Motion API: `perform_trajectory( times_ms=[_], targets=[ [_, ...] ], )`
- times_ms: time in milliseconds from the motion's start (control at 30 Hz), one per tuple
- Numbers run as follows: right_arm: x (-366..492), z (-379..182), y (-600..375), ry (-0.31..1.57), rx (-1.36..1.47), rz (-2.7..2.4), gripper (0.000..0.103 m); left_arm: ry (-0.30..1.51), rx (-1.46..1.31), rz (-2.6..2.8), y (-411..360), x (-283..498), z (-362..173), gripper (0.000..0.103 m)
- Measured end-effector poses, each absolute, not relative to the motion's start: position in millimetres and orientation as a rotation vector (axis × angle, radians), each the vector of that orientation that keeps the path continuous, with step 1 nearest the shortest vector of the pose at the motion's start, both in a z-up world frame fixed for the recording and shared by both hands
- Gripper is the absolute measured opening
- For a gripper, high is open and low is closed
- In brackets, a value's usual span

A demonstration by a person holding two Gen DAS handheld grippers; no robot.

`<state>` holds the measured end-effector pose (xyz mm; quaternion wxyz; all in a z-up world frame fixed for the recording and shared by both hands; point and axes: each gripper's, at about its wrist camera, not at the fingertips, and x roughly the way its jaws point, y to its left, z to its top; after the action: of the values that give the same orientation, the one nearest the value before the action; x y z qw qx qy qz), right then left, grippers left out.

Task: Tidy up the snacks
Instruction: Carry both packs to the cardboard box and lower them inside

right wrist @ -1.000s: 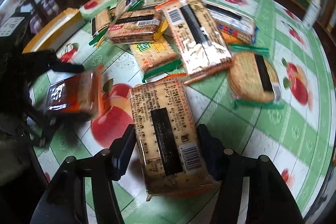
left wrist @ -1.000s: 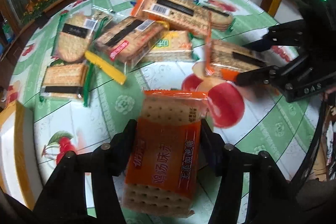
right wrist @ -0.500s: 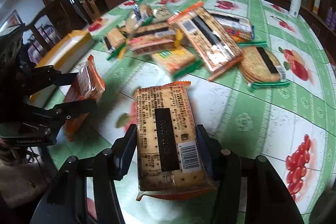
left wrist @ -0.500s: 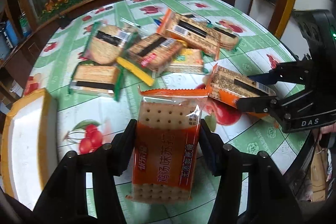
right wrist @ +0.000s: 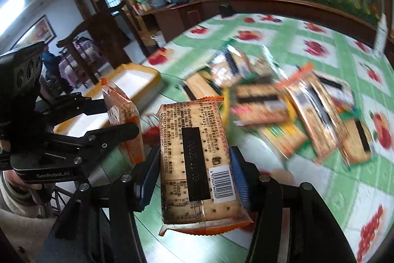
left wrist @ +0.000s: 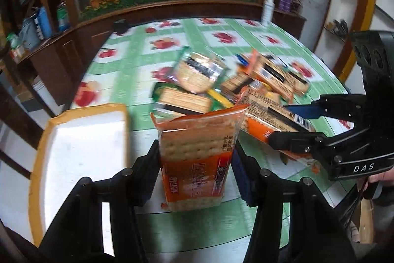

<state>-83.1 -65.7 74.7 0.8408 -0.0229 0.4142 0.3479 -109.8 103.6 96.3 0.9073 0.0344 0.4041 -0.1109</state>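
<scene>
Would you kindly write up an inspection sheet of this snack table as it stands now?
Surface: round table under a green fruit-print cloth.
Job's things: orange cracker packet in the left gripper; barcode-side packet in the right gripper; loose pile of packets mid-table; white tray with a yellow rim at the edge.
Clutter: white bottle at the far edge.
Grippers: both clamped on packets held clear of the table.
Cables: nothing seen.
Surroundings: floral mural, dark wooden furniture, shelves.

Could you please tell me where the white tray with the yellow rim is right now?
In the left wrist view the tray sits at the table's left edge, left of the held orange cracker pack.
</scene>
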Motion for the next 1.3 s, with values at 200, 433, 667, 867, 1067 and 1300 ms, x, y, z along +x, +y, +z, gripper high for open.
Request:
perform_trajectory(
  times_ms=[200,433,667,867,1067,1300],
  targets=[
    [-76.9,98.1,-23.2,0.827,-0.062,0.803,0.055,0.804,-0.035,-0.229,153.8,-116.2,123.3,0.056],
    [-63.4,115.5,38.7,0.788,-0.097,0.895,0.055,0.806,-0.130,-0.241,197.8,-118.9,138.3,0.056],
    [-54.5,118.3,59.3,0.793,-0.098,0.918,0.055,0.800,-0.207,-0.226,226.9,-116.3,136.9,0.056],
    [-42.8,117.9,95.9,0.808,-0.087,0.967,0.055,0.825,-0.169,-0.104,263.4,-107.8,137.2,0.056],
    [-29.0,95.2,154.2,0.850,-0.118,0.990,0.055,0.924,-0.218,-0.005,302.0,-83.3,101.1,0.056],
    [-6.3,57.7,188.3,0.949,-0.121,0.980,0.055,1.014,-0.263,0.078,333.6,-62.8,67.0,0.056]
  ],
)
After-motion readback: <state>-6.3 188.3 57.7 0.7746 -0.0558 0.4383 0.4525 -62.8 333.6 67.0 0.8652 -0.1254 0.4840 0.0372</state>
